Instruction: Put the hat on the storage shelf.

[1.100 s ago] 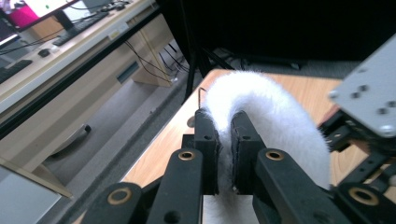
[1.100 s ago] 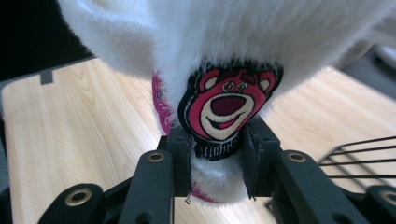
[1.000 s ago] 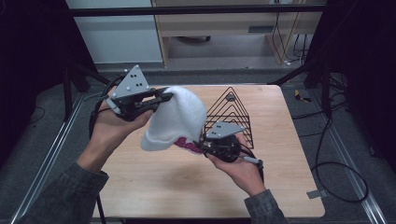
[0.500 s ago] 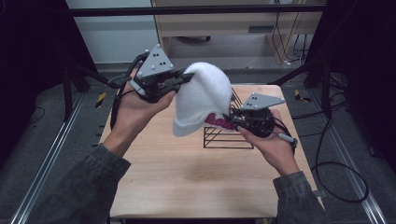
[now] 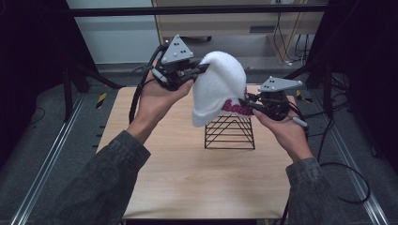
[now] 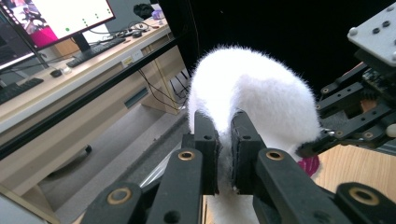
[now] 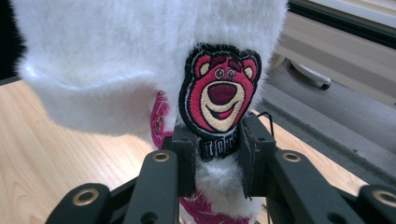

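A: High view?
B: Fluffy white hat (image 5: 219, 89) held in the air between two hands, above a black wire rack (image 5: 230, 131) standing on the wooden surface (image 5: 187, 173). Left tool (image 5: 199, 71) pinching the crown; right tool (image 5: 246, 104) pinching the lower rim by the pink lettering.

A: Left gripper view?
B: Both jaws of the left tool (image 6: 224, 144) clamped on white fur of the hat (image 6: 252, 93). Desk with a monitor (image 6: 60, 18) off to one side, well apart.

A: Right gripper view?
B: Right tool (image 7: 218, 154) closed on the rim just under a pink bear patch (image 7: 219, 93); bare wood below.

A: Best way to go on, probably?
B: Likely a matter of lowering the hat over the rack's peak: keep both grips firm, hold the opening spread and facing down, centre over the point, then ease straight down.

A: Room to move?
B: Plenty of bare wood near the person. Far edge of the surface close behind the rack, so no pushing forward.
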A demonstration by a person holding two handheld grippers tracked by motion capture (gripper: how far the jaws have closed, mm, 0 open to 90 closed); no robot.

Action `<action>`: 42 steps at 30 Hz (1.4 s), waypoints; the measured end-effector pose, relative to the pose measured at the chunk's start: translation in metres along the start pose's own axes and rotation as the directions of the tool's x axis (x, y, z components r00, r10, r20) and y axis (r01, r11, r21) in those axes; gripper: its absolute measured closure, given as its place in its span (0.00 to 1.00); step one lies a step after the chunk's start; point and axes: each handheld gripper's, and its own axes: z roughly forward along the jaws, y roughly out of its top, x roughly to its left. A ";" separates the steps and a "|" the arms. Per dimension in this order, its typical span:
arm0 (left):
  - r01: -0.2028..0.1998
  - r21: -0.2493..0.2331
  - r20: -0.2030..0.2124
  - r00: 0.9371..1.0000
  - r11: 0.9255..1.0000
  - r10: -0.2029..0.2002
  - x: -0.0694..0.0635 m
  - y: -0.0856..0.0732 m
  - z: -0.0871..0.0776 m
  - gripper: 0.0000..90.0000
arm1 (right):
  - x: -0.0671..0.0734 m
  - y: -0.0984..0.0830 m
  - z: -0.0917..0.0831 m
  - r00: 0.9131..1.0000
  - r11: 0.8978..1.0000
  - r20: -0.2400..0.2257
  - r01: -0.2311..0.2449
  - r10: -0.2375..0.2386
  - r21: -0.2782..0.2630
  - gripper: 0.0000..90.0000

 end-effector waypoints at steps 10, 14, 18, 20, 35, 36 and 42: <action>-0.002 -0.002 -0.008 1.000 1.000 0.002 0.002 0.006 0.011 0.93 | -0.010 0.002 0.008 1.000 1.000 0.026 -0.005 0.005 -0.011 0.79; 0.010 0.026 -0.003 1.000 1.000 -0.010 0.002 -0.003 0.023 0.93 | -0.013 -0.010 0.016 1.000 0.999 0.027 -0.006 0.005 0.037 0.79; 0.044 0.037 0.012 0.999 0.998 -0.045 0.003 -0.013 0.035 0.93 | -0.013 -0.018 0.021 1.000 0.998 0.024 -0.017 0.016 0.054 0.78; 0.043 0.046 0.017 0.999 0.998 -0.043 0.002 -0.016 0.039 0.93 | -0.015 -0.023 0.024 1.000 0.998 0.016 -0.025 0.024 0.062 0.78; 0.049 0.059 0.051 0.997 0.997 -0.052 -0.009 -0.014 0.049 0.93 | -0.020 -0.034 0.020 0.999 0.993 0.027 -0.050 0.047 0.108 0.78; 0.050 0.056 0.055 0.997 0.997 -0.053 -0.010 -0.014 0.051 0.93 | -0.021 -0.035 0.020 0.998 0.993 0.027 -0.052 0.049 0.105 0.78; 0.044 0.052 0.064 0.997 0.998 -0.047 -0.013 -0.009 0.055 0.93 | -0.027 -0.040 0.013 0.997 0.992 0.031 -0.074 0.072 0.099 0.79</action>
